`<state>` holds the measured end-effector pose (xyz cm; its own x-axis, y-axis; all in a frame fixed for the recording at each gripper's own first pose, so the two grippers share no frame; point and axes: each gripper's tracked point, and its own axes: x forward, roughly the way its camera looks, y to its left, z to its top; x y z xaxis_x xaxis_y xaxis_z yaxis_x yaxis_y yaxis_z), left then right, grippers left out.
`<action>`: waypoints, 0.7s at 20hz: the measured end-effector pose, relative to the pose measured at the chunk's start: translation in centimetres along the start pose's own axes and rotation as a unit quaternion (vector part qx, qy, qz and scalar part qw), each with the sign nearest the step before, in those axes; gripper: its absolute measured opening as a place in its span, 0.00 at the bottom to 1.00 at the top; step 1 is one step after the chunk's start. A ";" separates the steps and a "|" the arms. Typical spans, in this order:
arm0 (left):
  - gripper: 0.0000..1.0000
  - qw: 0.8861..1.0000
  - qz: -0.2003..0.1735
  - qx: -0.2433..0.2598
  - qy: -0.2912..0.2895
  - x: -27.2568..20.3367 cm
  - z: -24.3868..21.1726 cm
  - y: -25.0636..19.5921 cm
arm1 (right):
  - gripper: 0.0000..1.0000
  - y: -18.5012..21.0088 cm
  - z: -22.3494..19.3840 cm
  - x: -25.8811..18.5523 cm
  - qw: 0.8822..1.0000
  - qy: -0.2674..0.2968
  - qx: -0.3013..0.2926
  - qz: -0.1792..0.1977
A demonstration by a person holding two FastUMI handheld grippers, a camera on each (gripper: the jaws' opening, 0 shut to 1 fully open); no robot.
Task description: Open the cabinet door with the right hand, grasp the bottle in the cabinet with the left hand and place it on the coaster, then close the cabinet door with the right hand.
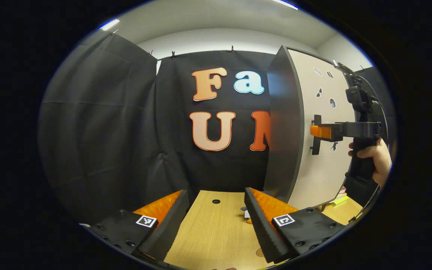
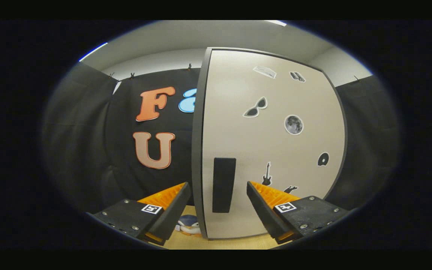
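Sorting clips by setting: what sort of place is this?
Likely a staged recording booth, not a real home: black cloth wall pinned up by clips, a lone sticker-covered cabinet door, a wooden table.

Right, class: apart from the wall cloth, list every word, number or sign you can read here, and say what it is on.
No readable text.
Pale sticker at the top of the cabinet door: too blurred to read.
Other door stickers: pictures only, no words.
Square tags by the fingers: coded patterns, not letters.
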<state>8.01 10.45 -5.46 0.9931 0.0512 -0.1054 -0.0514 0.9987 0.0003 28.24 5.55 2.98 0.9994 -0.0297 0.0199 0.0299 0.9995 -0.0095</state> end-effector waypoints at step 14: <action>0.97 1.000 -0.003 0.002 0.010 1.2 -0.6 1.0 | 0.33 -0.8 -2.9 3.2 0.999 0.025 0.019 -0.029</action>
<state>9.12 11.46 -6.20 0.9910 0.0459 -0.1255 -0.0458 0.9989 0.0042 31.50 4.66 0.12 0.9957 -0.0876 -0.0306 0.0885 0.9957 0.0272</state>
